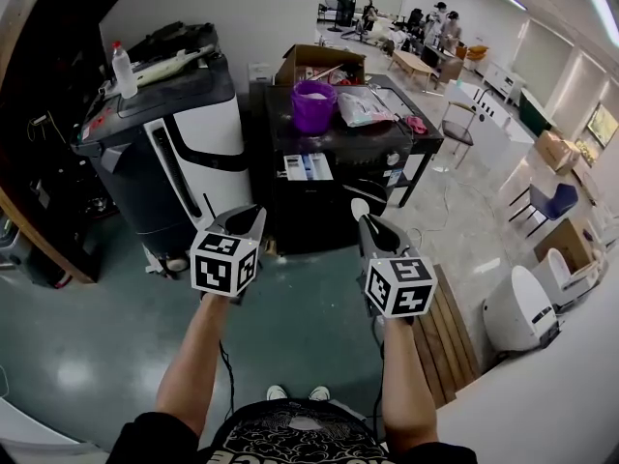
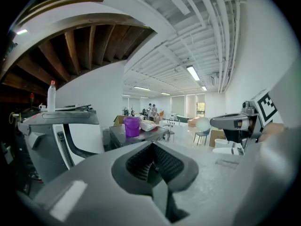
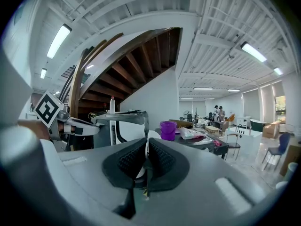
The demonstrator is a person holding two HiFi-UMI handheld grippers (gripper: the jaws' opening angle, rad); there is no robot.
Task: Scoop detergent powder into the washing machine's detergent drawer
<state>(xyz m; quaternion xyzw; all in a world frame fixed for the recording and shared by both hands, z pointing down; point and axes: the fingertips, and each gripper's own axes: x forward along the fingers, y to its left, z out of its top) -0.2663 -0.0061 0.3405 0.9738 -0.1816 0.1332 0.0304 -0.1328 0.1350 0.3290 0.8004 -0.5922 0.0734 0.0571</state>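
A purple bucket of white powder stands on top of the black washing machine. Just below it, the machine's detergent drawer is pulled out, showing pale compartments. Both grippers hover side by side in front of the machine, well short of it. My right gripper is shut on a white scoop, whose round bowl sticks up past the jaws. My left gripper is shut with nothing in it. The bucket also shows in the left gripper view and in the right gripper view.
A grey and white appliance with a plastic bottle on top stands left of the washer. A cardboard box and a plastic bag sit behind the bucket. A wooden pallet lies at my right. People stand far back.
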